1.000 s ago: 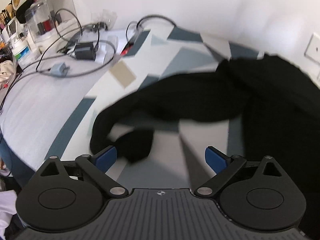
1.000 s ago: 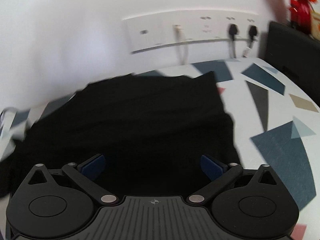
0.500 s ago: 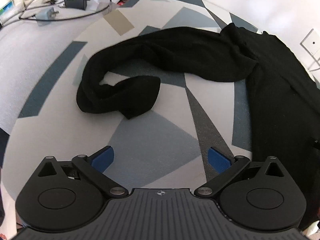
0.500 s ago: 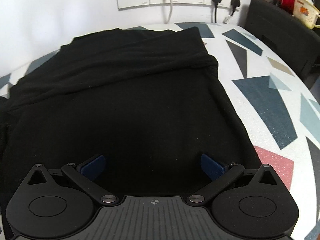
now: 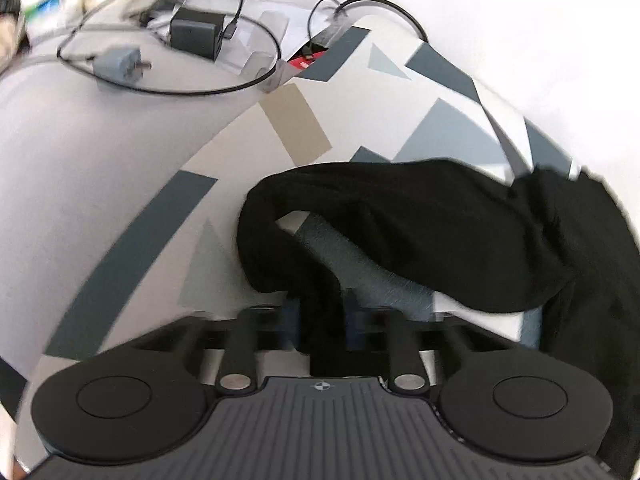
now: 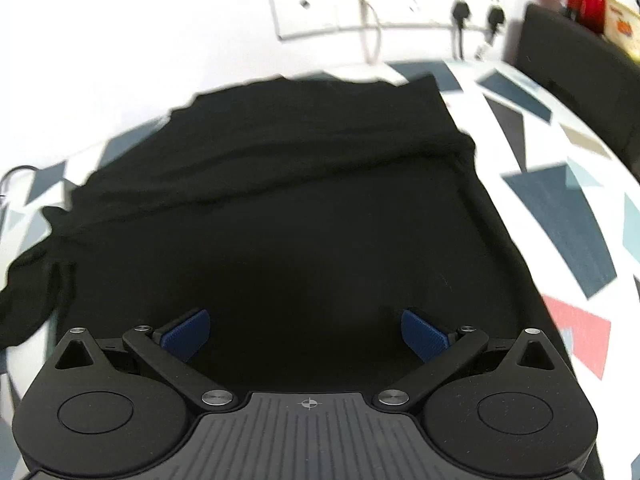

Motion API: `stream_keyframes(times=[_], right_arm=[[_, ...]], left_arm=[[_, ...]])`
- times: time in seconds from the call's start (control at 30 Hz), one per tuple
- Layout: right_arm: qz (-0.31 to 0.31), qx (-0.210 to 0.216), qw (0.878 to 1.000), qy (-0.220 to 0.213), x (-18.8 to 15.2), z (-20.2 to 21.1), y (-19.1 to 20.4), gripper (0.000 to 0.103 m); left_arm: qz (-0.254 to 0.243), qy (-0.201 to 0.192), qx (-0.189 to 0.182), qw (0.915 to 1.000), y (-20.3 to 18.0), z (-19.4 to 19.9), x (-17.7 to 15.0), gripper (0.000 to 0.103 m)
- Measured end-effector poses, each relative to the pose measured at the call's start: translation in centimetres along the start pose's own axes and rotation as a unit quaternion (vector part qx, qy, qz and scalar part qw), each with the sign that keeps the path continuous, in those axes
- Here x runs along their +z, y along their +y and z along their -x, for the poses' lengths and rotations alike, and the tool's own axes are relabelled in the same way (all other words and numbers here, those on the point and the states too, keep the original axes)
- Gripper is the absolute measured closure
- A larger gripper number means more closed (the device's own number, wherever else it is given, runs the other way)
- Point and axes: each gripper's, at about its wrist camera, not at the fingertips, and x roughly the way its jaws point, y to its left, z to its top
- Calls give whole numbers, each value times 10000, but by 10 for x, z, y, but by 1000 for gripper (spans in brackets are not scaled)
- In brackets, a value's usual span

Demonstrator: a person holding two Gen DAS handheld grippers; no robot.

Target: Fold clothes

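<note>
Two grippers work over one black garment (image 6: pixel 280 208) spread on a cloth with a geometric pattern (image 5: pixel 296 124), and we take that garment as our landmark. Our left gripper (image 5: pixel 322 316) has its blue pads drawn close together, pinching the end of the garment's long sleeve (image 5: pixel 400 216); the sleeve loops away from the pinch, curves round to the left and runs back to the right into the garment's body. Beyond the sleeve's far side we see a tan patch of the cloth, and further off lie a dark power adapter (image 5: pixel 196 34), a small grey plug (image 5: pixel 118 64) and a looping black cable (image 5: pixel 168 90), all blurred. Our right gripper (image 6: pixel 306 334) hovers over the near part of the garment's body with its blue pads (image 6: pixel 186 334) spread wide and nothing between them. Behind the garment's far edge a white wall plate of sockets (image 6: pixel 384 8) carries two black plugs (image 6: pixel 460 12), and to the garment's right the cloth shows dark blue and pink shapes.
</note>
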Motion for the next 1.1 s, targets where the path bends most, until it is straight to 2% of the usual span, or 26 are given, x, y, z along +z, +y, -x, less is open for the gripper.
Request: stream_keyframes(times=[0.17,0.23,0.37,0.47,0.6,0.67,0.8,0.83,0.9,0.93,0.97,1.03,1.1], right_arm=[[462,114,9978,-452,30,10,9,1],[550,113,9980,-294,46,0,11,1],[-57,310,9994,-127,69,-15,-3,1],[-389,487,9979,-154,79,-21,-19,1],[-499,377,9977,-241,82,-24,-52,1],[-618,278,9972,-311,83,-19,-77,1],[-874,-39,9950,-491,84,-10,-127,1],[-927,-150,9942,-525,84,-9,-137,1],[-1008,-317,9929,-547,83,-10,-153,1],[-1044,-376,9924,-532,83,-12,-161,1],[-1071,-397,9921,-510,82,-13,-168,1],[-1109,-377,9920,-475,82,-16,-176,1],[-1123,-290,9920,-494,83,-17,-177,1]], left_arm=[[-24,-568,-1,9984,-13,27,29,85],[63,-697,-74,9975,-24,34,42,86],[114,-1028,-236,9944,-61,53,67,88],[-414,-1191,-605,9902,-120,62,73,88],[-1001,-1119,-1242,9808,-212,59,67,88],[-1292,-1016,-1596,9734,-259,53,58,88],[-1950,-634,-2342,9503,-355,29,19,88],[-2025,-452,-2538,9447,-371,20,9,85],[-2322,-34,-2705,9343,-399,-3,-13,63],[-2569,159,-2563,9317,-408,-12,-22,37],[-2820,335,-2374,9290,-416,-20,-31,28],[-3209,338,-2176,9211,-414,-23,-40,28],[-3202,319,-2401,9159,-392,-16,-36,28]])
